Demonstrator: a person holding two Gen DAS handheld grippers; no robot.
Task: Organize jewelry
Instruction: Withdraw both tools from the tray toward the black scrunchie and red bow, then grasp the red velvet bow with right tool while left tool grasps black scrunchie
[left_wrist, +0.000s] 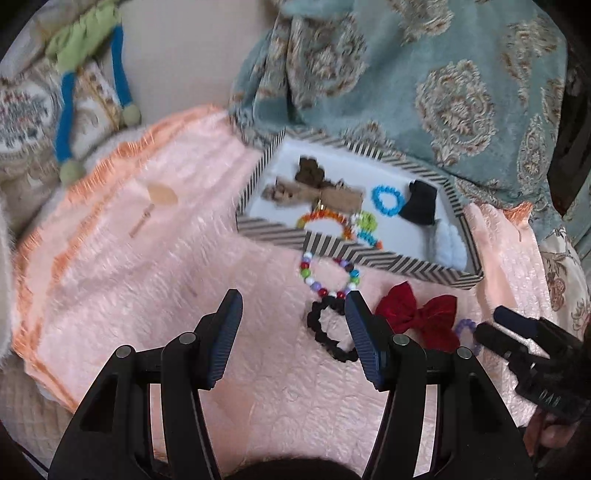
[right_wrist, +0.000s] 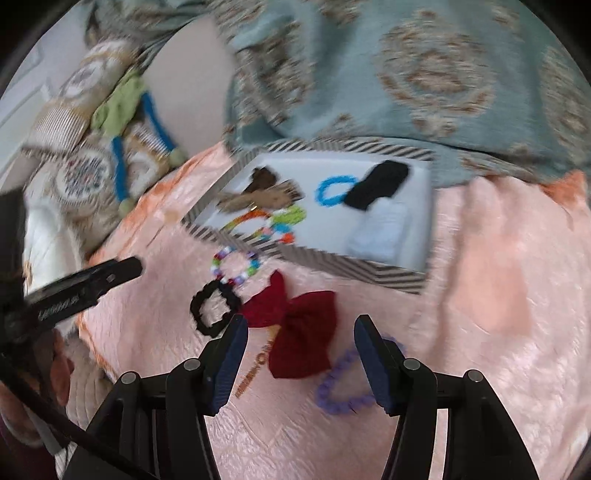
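Note:
A striped-rim tray (left_wrist: 373, 259) (right_wrist: 369, 271) holds a blue bead bracelet (left_wrist: 386, 199) (right_wrist: 334, 191), a rainbow bracelet (left_wrist: 325, 219), brown pieces and a black item (left_wrist: 421, 203). On the pink cloth in front lie a multicolour bead bracelet (left_wrist: 328, 275) (right_wrist: 236, 266), a black scrunchie (left_wrist: 328, 332) (right_wrist: 214, 308), a red bow (left_wrist: 421, 314) (right_wrist: 299, 332) and a purple bracelet (right_wrist: 343, 384). My left gripper (left_wrist: 293, 314) is open and empty above the cloth, its right finger over the scrunchie. My right gripper (right_wrist: 301, 338) is open, hovering over the bow and purple bracelet.
A teal patterned blanket (left_wrist: 424, 81) lies behind the tray. A green and blue soft toy (left_wrist: 92, 74) and patterned cushions sit at the far left. The pink cloth (left_wrist: 147, 258) spreads left of the tray.

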